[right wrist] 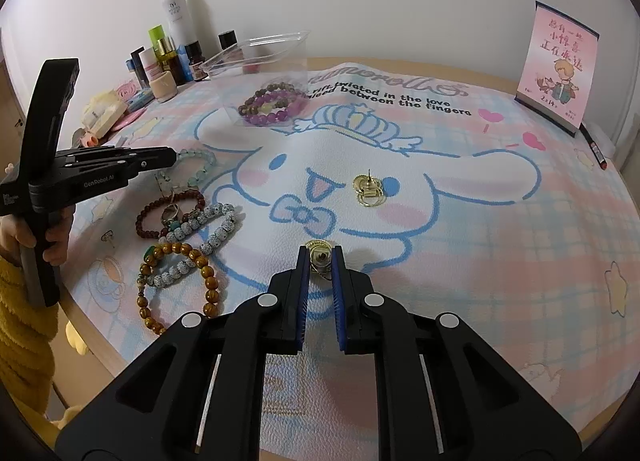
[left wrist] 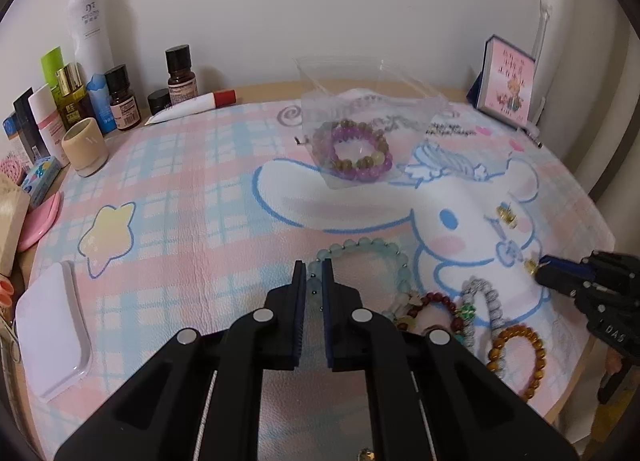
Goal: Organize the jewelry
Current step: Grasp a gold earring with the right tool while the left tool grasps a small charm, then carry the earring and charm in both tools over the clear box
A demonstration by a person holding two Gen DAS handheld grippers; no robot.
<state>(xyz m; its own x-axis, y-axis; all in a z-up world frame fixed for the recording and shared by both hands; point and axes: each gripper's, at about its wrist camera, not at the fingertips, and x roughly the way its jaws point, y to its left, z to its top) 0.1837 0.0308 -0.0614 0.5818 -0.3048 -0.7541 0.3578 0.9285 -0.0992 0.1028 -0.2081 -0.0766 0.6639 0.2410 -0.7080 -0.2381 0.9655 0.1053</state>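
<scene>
My left gripper (left wrist: 315, 267) is shut on a pale green bead bracelet (left wrist: 370, 245) lying on the cartoon mat; it also shows in the right wrist view (right wrist: 173, 159). My right gripper (right wrist: 320, 257) is closed around a gold earring (right wrist: 319, 252) on the mat; it shows at the right edge of the left wrist view (left wrist: 538, 263). A second gold earring (right wrist: 370, 190) lies further ahead. A clear plastic box (left wrist: 360, 117) holds purple and olive bead bracelets (left wrist: 354, 153). Red (right wrist: 168, 213), white speckled (right wrist: 208, 229) and amber (right wrist: 180, 285) bracelets lie in a heap.
Cosmetic bottles (left wrist: 92, 53), a beige cup (left wrist: 85, 146) and a tube (left wrist: 192, 105) line the back left. A white tray (left wrist: 50, 329) sits at the left. A pink calendar card (right wrist: 558, 61) stands at the back right, a pen (right wrist: 596, 149) beside it.
</scene>
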